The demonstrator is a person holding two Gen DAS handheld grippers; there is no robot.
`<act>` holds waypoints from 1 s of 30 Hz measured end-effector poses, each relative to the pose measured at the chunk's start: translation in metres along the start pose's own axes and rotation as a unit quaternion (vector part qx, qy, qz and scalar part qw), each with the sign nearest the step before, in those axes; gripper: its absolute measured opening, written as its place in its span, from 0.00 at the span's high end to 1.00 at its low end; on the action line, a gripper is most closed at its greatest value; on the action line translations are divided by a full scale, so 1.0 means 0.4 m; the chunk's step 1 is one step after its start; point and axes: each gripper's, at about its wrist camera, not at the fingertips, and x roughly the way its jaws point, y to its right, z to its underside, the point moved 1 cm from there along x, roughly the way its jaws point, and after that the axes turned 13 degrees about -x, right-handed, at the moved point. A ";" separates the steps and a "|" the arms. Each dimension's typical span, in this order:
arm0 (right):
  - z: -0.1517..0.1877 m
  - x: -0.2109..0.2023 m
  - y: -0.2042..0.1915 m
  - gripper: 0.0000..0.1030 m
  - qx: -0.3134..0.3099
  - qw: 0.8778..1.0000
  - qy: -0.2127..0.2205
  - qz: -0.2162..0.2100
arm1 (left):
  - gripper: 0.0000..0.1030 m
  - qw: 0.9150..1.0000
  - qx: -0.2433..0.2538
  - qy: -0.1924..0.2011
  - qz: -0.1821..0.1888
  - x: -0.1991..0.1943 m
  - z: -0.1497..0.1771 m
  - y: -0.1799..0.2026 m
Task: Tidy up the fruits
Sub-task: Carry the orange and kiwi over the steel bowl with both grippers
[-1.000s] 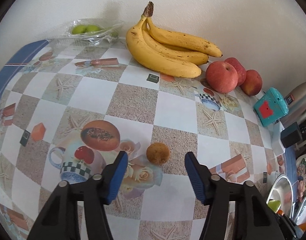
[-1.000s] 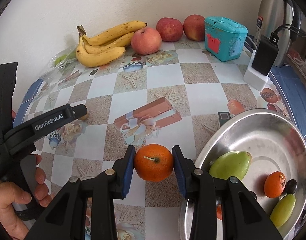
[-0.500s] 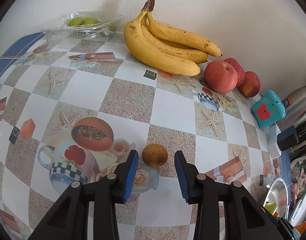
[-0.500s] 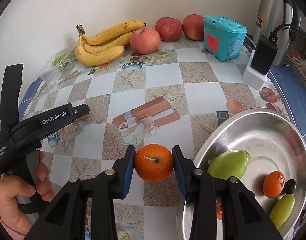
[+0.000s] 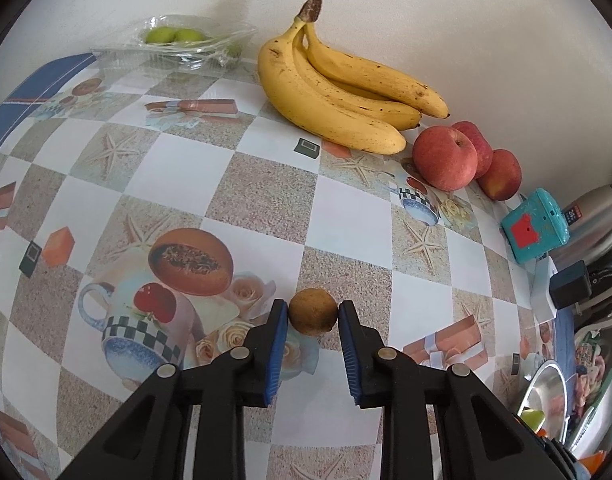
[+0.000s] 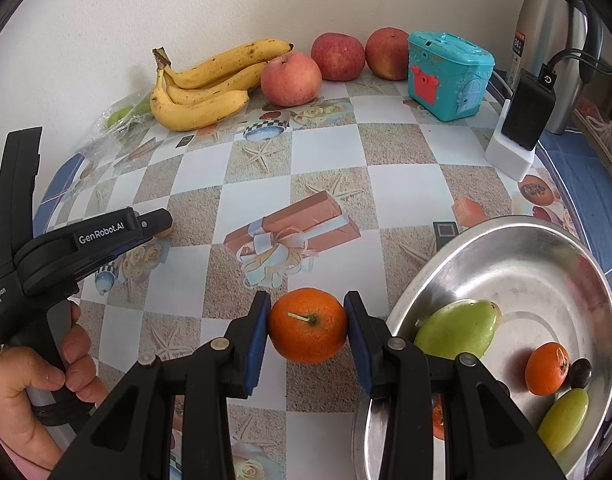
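Steel bowl (image 6: 518,248) rim beside right hand-held gripper (image 6: 308,320) clamping orange (image 6: 308,326); left (image 5: 313,316) clamps brown fruit (image 5: 313,312).

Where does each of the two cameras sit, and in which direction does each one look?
Left wrist: on the left claw, facing the wall; its fingers grip a small brown fruit.
Right wrist: on the right claw, facing the same wall; it grips an orange beside a metal bowl; the person's left hand shows.
Shared: bananas, apples, teal box.
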 end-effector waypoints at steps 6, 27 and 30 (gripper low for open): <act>-0.002 -0.016 0.000 0.62 -0.006 1.000 0.004 0.005 | 0.73 1.000 -0.015 0.005 -0.018 -0.029 -0.005 -0.003; 0.018 -0.123 -0.024 0.62 -0.024 0.999 0.033 0.016 | 0.73 0.998 -0.060 0.001 -0.024 -0.167 0.041 -0.009; 0.027 -0.139 -0.032 0.62 -0.028 0.999 0.037 0.016 | 0.73 0.998 -0.057 0.005 -0.026 -0.198 0.050 -0.018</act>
